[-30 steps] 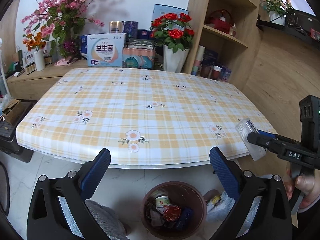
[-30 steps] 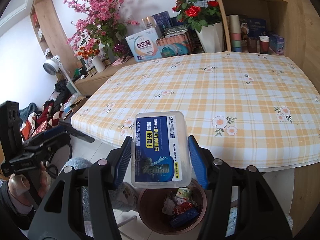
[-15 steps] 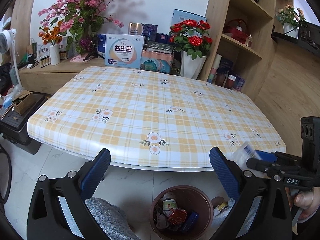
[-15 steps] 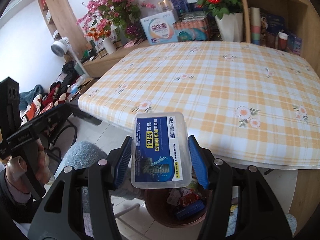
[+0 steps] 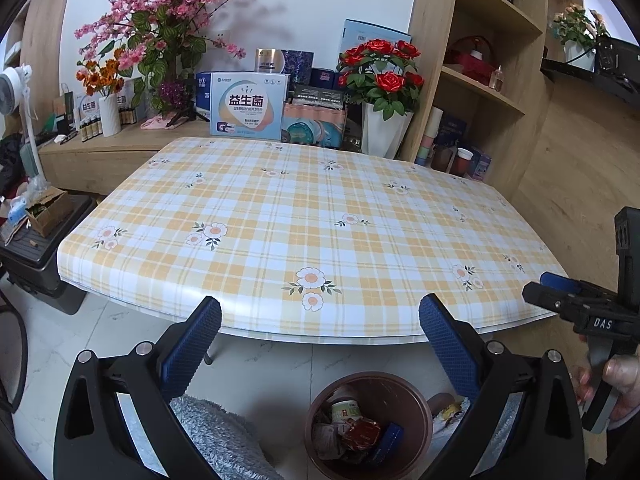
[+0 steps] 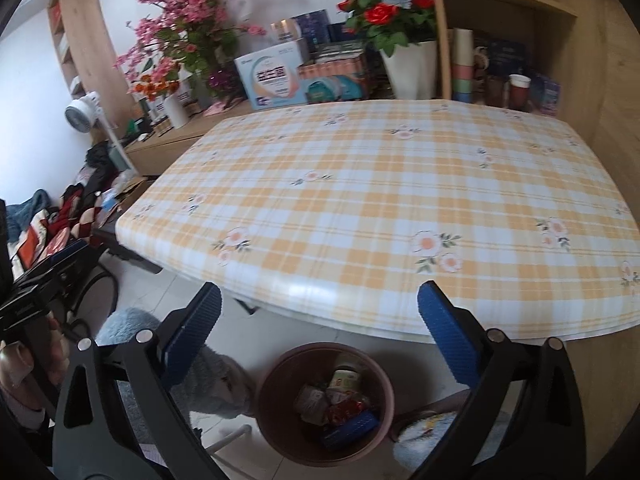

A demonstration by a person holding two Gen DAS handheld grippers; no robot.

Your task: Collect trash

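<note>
The plaid-covered table shows no litter on its top in either view, so the collecting looks close to finished, as far as can be seen; the brown bin at the bottom centre already holds wrappers, a small cup and a blue box. The right gripper is opening, jaws wide with nothing between them, the bin below their gap; the left gripper also stands wide and empty above the bin.

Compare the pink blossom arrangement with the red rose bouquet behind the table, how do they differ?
The pink blossom arrangement is tall and spreading, with many small pink flowers; the red rose bouquet is lower and compact, with fewer, larger red blooms. The roses stand in a white tapered vase; the blossoms' container is hidden. The blossoms stand left of the boxes, the roses right. Both have green leaves.
</note>
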